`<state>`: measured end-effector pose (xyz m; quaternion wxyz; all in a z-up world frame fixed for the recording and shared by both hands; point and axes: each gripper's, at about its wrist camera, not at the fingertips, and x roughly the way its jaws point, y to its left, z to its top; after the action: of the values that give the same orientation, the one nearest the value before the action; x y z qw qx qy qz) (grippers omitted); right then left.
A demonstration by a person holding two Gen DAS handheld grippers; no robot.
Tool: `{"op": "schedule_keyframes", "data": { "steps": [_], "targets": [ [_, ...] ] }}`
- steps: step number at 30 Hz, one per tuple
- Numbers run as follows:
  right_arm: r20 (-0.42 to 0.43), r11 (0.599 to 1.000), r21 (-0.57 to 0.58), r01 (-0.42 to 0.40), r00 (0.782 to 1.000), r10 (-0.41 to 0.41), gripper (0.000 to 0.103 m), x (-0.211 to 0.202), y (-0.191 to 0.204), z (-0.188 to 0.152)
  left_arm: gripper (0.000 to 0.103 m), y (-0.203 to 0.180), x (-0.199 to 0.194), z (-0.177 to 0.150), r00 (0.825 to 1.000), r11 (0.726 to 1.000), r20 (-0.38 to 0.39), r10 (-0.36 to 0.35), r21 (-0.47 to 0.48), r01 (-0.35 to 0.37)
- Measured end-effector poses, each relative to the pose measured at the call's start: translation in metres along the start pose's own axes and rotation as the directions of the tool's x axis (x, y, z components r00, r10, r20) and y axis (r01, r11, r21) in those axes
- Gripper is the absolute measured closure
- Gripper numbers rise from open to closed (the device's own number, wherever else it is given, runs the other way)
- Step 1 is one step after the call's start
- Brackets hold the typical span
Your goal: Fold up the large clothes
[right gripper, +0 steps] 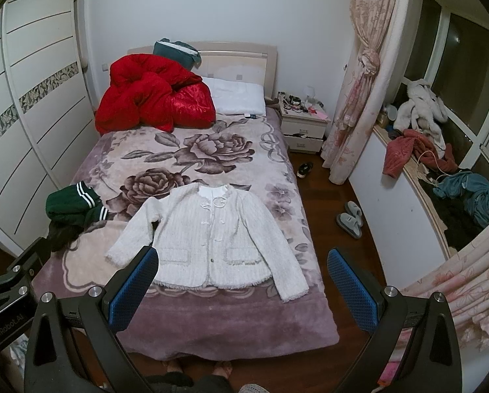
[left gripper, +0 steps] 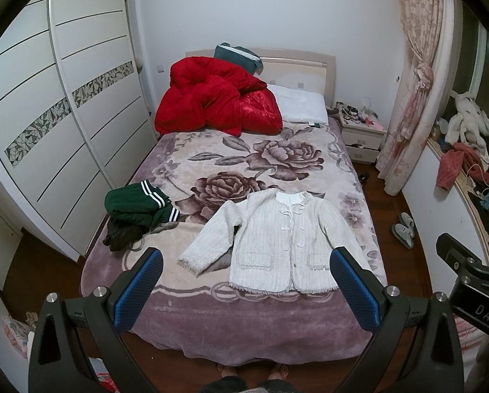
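A white knit jacket (left gripper: 277, 242) lies flat and face up on the floral blanket of the bed (left gripper: 244, 314), sleeves spread, collar away from me; it also shows in the right wrist view (right gripper: 211, 242). My left gripper (left gripper: 246, 290) is open and empty, held above the foot of the bed in front of the jacket's hem. My right gripper (right gripper: 243, 290) is open and empty, above the bed's near right corner. Part of the right gripper's body shows at the right edge of the left wrist view.
A green garment with white stripes (left gripper: 139, 203) lies on dark clothes at the bed's left edge. A red duvet (left gripper: 211, 98) and a white pillow (left gripper: 300, 103) are at the head. Wardrobe (left gripper: 57, 114) left, nightstand (right gripper: 305, 127), slippers (right gripper: 351, 219) and a cluttered sill (right gripper: 441, 170) right.
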<state>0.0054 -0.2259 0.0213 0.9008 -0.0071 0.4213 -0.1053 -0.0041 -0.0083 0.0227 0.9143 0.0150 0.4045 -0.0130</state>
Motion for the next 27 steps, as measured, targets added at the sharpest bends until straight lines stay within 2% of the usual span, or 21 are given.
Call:
{"op": "schedule_keyframes", "data": {
  "steps": [12,18,20,27],
  "targets": [
    [0.004,1.000,0.003,-0.006,1.000,0.006,0.000,0.000,0.001,0.002,0.000,0.001,0.000,0.020,1.000,1.000,0.006,-0.001,-0.005,0.001],
    [0.002,1.000,0.006,-0.007,1.000,0.007,0.000,0.000,0.000,0.001,0.000,0.003,0.000,0.020,1.000,1.000,0.006,-0.005,-0.001,0.005],
    [-0.006,1.000,0.008,-0.003,1.000,0.004,0.000,0.002,0.006,0.020,0.000,0.005,0.004,0.026,1.000,1.000,0.005,-0.008,0.003,0.008],
    [-0.034,0.998,0.055,0.011,0.999,-0.009,0.000,0.028,0.021,0.037,0.000,0.017,0.035,0.031,1.000,1.000,0.021,-0.017,0.016,0.016]
  ]
}}
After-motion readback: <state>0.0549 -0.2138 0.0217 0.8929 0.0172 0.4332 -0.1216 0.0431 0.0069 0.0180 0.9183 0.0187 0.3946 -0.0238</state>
